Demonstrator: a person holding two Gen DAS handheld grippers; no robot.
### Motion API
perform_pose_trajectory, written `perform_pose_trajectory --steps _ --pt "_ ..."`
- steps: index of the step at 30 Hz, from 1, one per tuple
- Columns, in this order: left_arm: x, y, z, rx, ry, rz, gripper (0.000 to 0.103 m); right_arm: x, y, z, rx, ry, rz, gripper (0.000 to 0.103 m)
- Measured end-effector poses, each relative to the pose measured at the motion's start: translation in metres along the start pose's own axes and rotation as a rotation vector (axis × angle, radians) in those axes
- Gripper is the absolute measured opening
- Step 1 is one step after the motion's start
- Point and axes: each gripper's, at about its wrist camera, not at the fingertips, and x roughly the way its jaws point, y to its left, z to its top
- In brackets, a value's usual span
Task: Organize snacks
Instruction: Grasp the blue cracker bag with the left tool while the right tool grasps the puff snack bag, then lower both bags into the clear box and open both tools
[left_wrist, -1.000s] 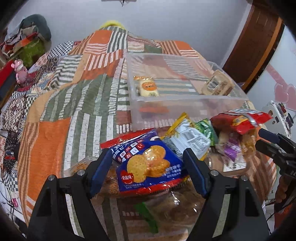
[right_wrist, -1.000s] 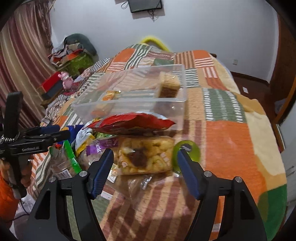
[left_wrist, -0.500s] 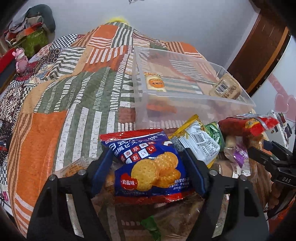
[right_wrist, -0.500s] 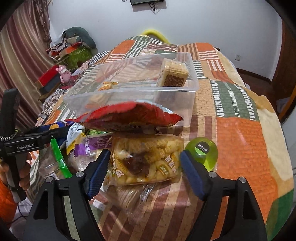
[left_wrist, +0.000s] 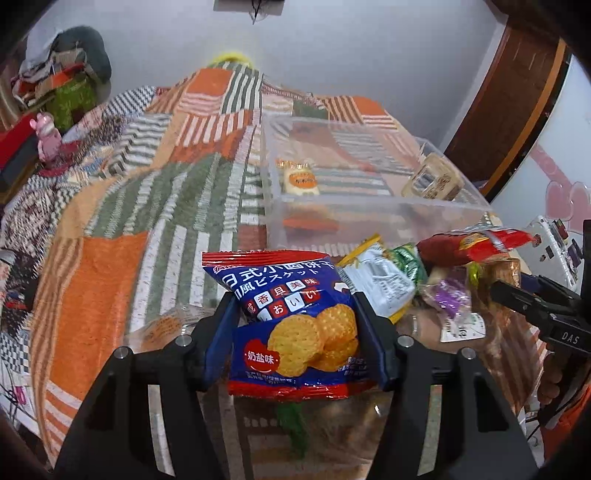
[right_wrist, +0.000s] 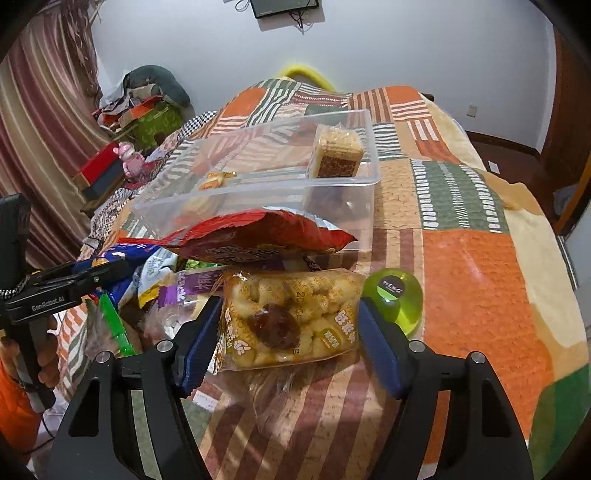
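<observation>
The blue biscuit packet (left_wrist: 295, 325) is pinched between the pads of the left gripper (left_wrist: 293, 339), its red top edge raised toward the pile. The yellow puffed-snack pack (right_wrist: 291, 319) is flanked by the spread fingers of the right gripper (right_wrist: 286, 339); whether the pads touch it cannot be told. Just right of that pack a green round object (right_wrist: 393, 299) is seen on the striped quilt (right_wrist: 476, 280). Beyond the pack, a red bag (right_wrist: 258, 240) is laid over purple and white wrappers, blocking the way ahead. Farther still, the clear plastic bin (right_wrist: 280, 184) is set on the quilt, holding a boxed cake (right_wrist: 336, 155) and a small orange pastry (left_wrist: 299, 179).
</observation>
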Motion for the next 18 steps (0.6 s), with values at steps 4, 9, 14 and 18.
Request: perform_pose_trajectory --steps 4,9,14,18 --pt "-0.019 -0.006 0.003 0.015 -0.036 -0.003 0.061 -0.014 0.001 0.001 0.000 -0.027 -0.007 0.069" --pt "-0.040 -0.012 0.009 0.023 -0.084 -0.009 0.061 -0.034 -0.001 0.003 0.009 -0.070 -0.025 0.069" --pt "-0.054 -0.019 0.020 0.031 -0.131 -0.019 0.061 -0.054 -0.004 0.015 0.004 -0.128 -0.042 0.069" --pt "-0.060 -0.024 0.035 0.035 -0.165 -0.028 0.061 -0.065 -0.001 0.031 -0.010 -0.179 -0.051 0.069"
